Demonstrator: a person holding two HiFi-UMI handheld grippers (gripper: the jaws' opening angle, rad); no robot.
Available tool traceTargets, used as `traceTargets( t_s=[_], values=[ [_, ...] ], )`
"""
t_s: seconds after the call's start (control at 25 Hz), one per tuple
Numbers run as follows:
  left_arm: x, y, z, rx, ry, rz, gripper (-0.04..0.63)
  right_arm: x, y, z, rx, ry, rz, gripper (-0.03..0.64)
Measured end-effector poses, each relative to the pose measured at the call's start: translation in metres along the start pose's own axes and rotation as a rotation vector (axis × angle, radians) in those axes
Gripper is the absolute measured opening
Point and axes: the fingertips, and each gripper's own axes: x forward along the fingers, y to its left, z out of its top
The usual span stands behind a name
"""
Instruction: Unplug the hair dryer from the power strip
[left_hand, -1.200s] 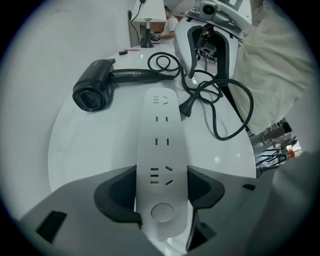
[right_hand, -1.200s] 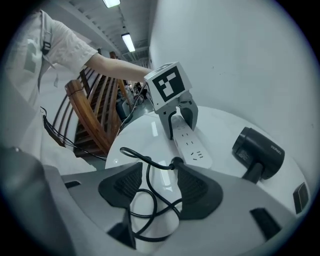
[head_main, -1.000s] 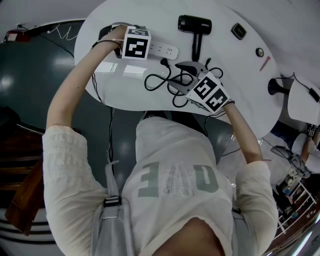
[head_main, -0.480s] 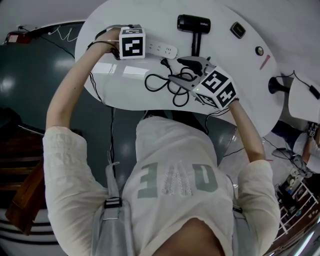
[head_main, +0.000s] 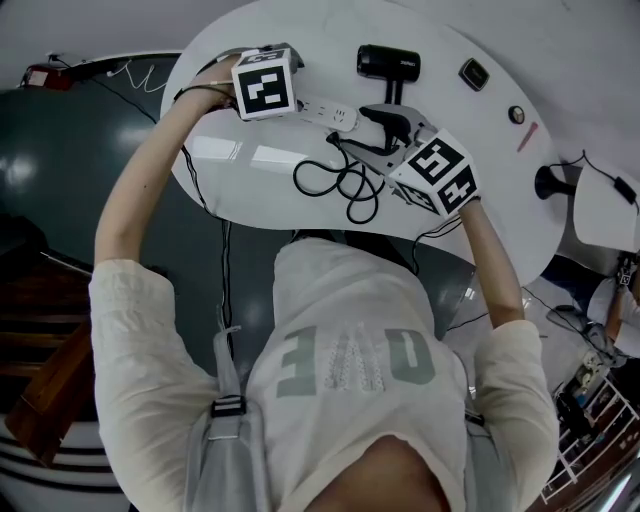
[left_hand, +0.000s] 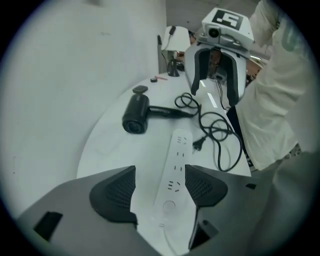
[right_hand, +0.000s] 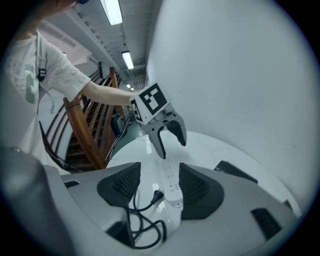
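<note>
White power strip (head_main: 328, 110) is seen near the far left edge of the tabletop (head_main: 240, 170), every socket bare. The plug (left_hand: 198, 145) lies loose just beside it, so the unplugging is judged done and little is left. The left gripper (left_hand: 160, 182) has its jaws opening, with the strip below the gap but not pressed. The cord (head_main: 345, 185) is looped toward the near edge, and the hair dryer (head_main: 390, 65) lies by the far edge. The right gripper (right_hand: 160, 185) is held wide apart, empty. Counted: one strip, one plug, one cord, one dryer, two grippers.
</note>
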Motion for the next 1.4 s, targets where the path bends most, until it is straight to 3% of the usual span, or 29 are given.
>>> traceTargets(
  t_s=[0.12, 0.2, 0.28, 0.32, 0.4, 0.56, 0.68, 0.72, 0.8, 0.92, 1.4],
  values=[
    [-0.027, 0.022, 0.029, -0.129, -0.118, 0.059, 0.312, -0.025, -0.021, 0.046, -0.037, -0.171, -0.115, 0.217],
    [-0.054, 0.038, 0.054, -0.215, -0.234, 0.142, 0.222, -0.054, -0.033, 0.084, -0.045, -0.317, -0.213, 0.155],
    [-0.093, 0.058, 0.077, -0.267, -0.361, 0.333, 0.041, -0.084, -0.045, 0.117, -0.042, -0.440, -0.322, 0.116],
    [-0.113, 0.065, 0.088, -0.281, -0.416, 0.439, 0.012, -0.099, -0.049, 0.131, -0.046, -0.493, -0.377, 0.093],
    [-0.151, 0.069, 0.109, -0.302, -0.519, 0.596, 0.012, -0.128, -0.056, 0.151, -0.043, -0.592, -0.477, 0.047],
    [-0.224, 0.050, 0.141, -0.406, -0.786, 0.806, 0.012, -0.175, -0.054, 0.169, 0.049, -0.762, -0.595, 0.032],
    [-0.279, 0.022, 0.149, -0.484, -1.019, 1.005, 0.012, -0.196, -0.043, 0.169, 0.048, -0.809, -0.687, 0.031],
    [-0.289, 0.010, 0.146, -0.536, -1.056, 1.058, 0.012, -0.200, -0.039, 0.167, 0.030, -0.808, -0.719, 0.031],
    [-0.297, -0.011, 0.137, -0.611, -1.063, 1.141, 0.012, -0.205, -0.030, 0.162, -0.001, -0.804, -0.772, 0.031],
    [-0.296, -0.031, 0.129, -0.626, -1.085, 1.211, 0.012, -0.207, -0.025, 0.150, -0.025, -0.786, -0.818, 0.031],
    [-0.286, -0.039, 0.121, -0.653, -1.056, 1.268, 0.012, -0.199, -0.030, 0.134, -0.031, -0.736, -0.806, 0.021]
  ],
)
